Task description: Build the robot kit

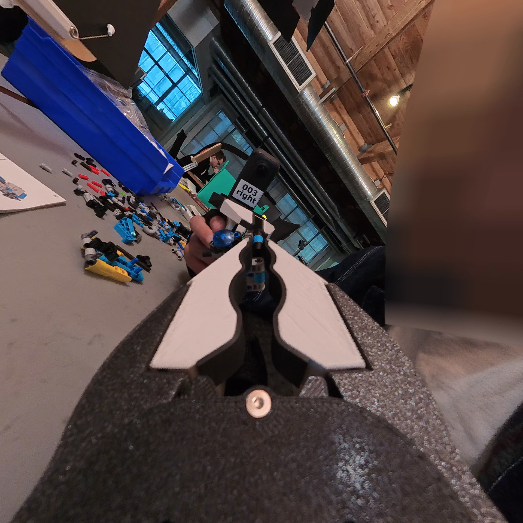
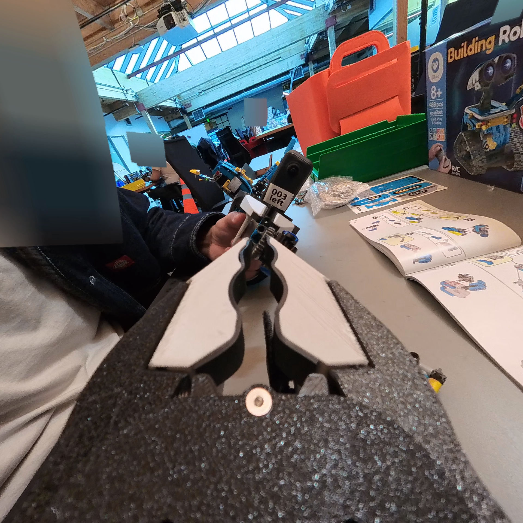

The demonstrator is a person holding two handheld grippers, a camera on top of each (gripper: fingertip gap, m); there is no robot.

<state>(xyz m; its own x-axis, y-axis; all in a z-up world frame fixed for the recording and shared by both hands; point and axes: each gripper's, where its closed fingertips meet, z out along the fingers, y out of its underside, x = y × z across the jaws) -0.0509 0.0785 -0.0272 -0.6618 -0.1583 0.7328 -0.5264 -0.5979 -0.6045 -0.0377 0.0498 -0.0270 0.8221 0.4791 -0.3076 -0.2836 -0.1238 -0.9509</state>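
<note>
My two grippers face each other above the grey table (image 2: 353, 277). My left gripper (image 1: 257, 242) is shut on a small brick assembly (image 1: 256, 273) of grey, blue and black pieces. A clear blue dome (image 1: 223, 237) sticks out at its far left. My right gripper shows just beyond it in the left wrist view (image 1: 249, 219), pinching the assembly's far end. In the right wrist view, my right gripper (image 2: 259, 243) is shut on the assembly's black toothed part (image 2: 261, 245). The left gripper (image 2: 267, 216) holds the other end. A hand (image 2: 223, 237) holds the left gripper.
Loose blue, black and red pieces (image 1: 127, 209) and a yellow-blue part-build (image 1: 113, 261) lie beside a blue bin (image 1: 85, 113). An open instruction booklet (image 2: 438, 243), a plastic bag (image 2: 334, 189), a sticker sheet (image 2: 396, 192), a green bin (image 2: 368, 152), an orange bag (image 2: 353, 93) and the kit box (image 2: 481, 99) lie right. The left gripper's tips are roughly 4 cm from the right gripper's.
</note>
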